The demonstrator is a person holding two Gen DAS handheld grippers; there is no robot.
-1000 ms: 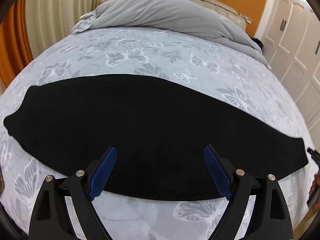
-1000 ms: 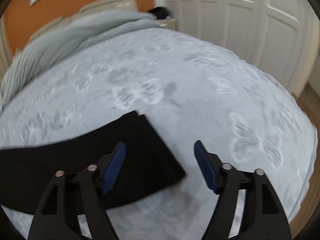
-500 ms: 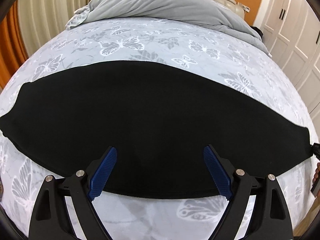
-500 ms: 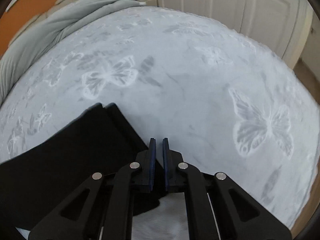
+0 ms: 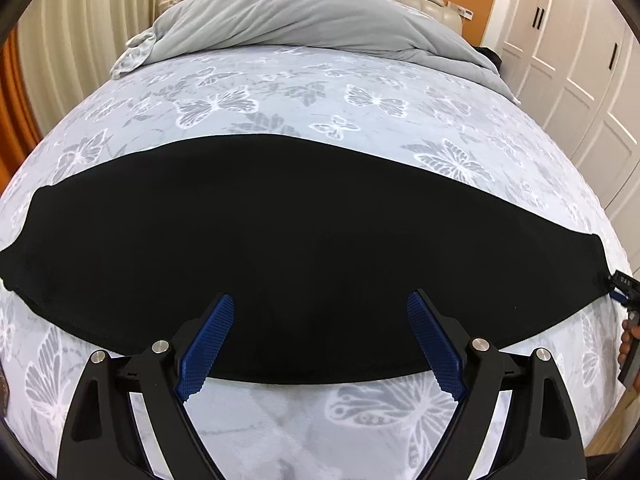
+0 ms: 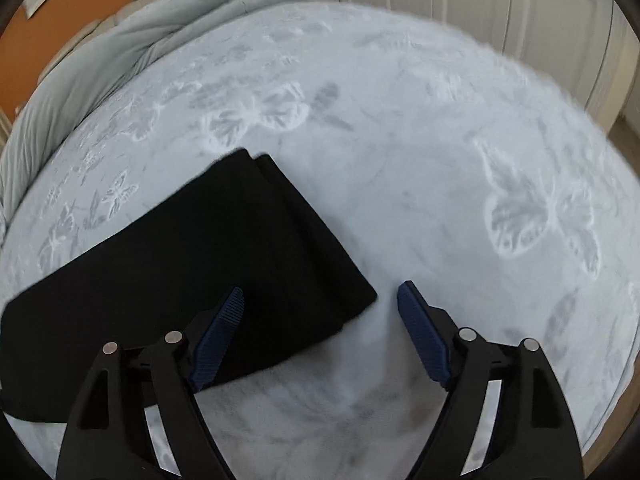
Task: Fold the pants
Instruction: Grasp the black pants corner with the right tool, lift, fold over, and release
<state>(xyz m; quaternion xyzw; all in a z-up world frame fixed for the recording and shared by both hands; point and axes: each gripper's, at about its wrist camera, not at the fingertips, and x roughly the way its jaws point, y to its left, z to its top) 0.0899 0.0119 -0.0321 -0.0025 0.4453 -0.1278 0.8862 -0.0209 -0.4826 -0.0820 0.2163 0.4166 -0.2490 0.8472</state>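
Observation:
Black pants (image 5: pixel 304 248) lie flat in a long band across the bed, left to right. My left gripper (image 5: pixel 320 340) is open and empty, hovering over the middle of the pants' near edge. In the right wrist view the pants' right end (image 6: pixel 240 256) shows doubled layers at its edge. My right gripper (image 6: pixel 320 332) is open and empty just above the near right corner of the pants, its left finger over the cloth and its right finger over the sheet. The right gripper also shows at the far right of the left wrist view (image 5: pixel 624 288).
The bed has a pale sheet with a butterfly print (image 5: pixel 360 100). A grey duvet (image 5: pixel 304 20) is bunched at the headboard end. White wardrobe doors (image 5: pixel 580 60) stand to the right and a curtain (image 5: pixel 80 40) to the left. The bed's edge (image 6: pixel 616 380) is close on the right.
My right gripper was shut at the pants' right corner half a second ago and is now open, pulled back slightly. My left gripper stayed open and drew a little back from the pants.

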